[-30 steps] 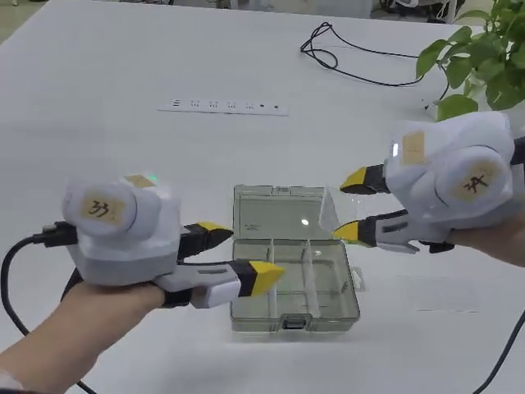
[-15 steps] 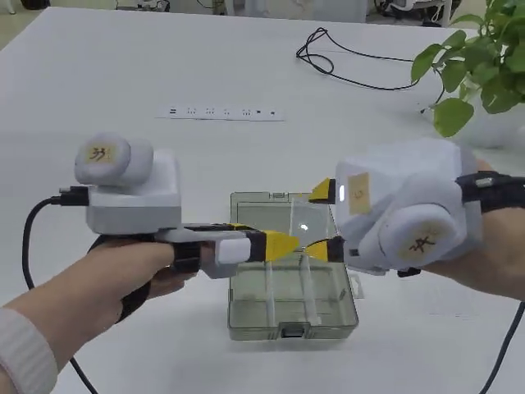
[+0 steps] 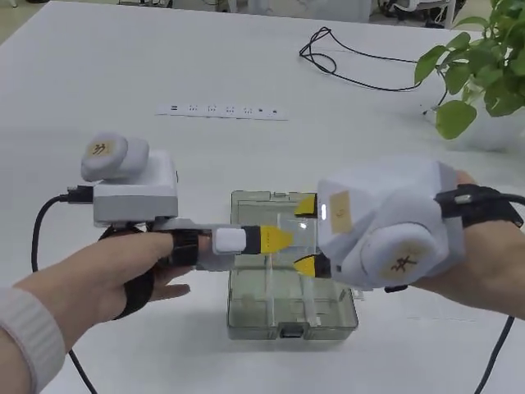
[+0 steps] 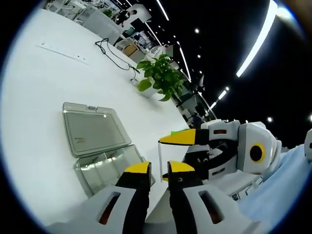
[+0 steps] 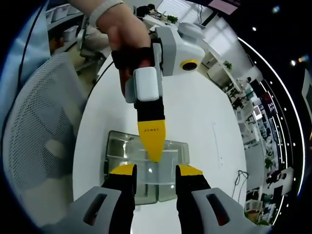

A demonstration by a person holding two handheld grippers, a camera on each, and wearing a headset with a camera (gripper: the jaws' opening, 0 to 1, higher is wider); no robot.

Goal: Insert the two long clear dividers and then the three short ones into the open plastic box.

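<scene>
**Q:** What could go wrong from here?

**A:** The pass, if that's what this is. My left gripper points in from 9 o'clock and my right gripper from 3, with the tips almost meeting above the box. A thin clear divider stands on edge between them. If one side lets go before the other bites, I judge it drops. Squeezed crooked, it could twist or spring out.

**Q:** Which one has it?

**A:** I cannot tell. My left jaws are narrow, with the strip's edge in the slim gap. My right jaws stand moderately apart, the upper tip beside the strip's top end. Nothing shows whether either one presses it.

**Q:** And the box?

**A:** It sits just under the tips, toward 6 o'clock on the white table, with its lid laid open toward 12. It's smoky-clear plastic. Two long dividers stand in it, running 12 to 6. I judge the short ones are yet to go in.
</scene>
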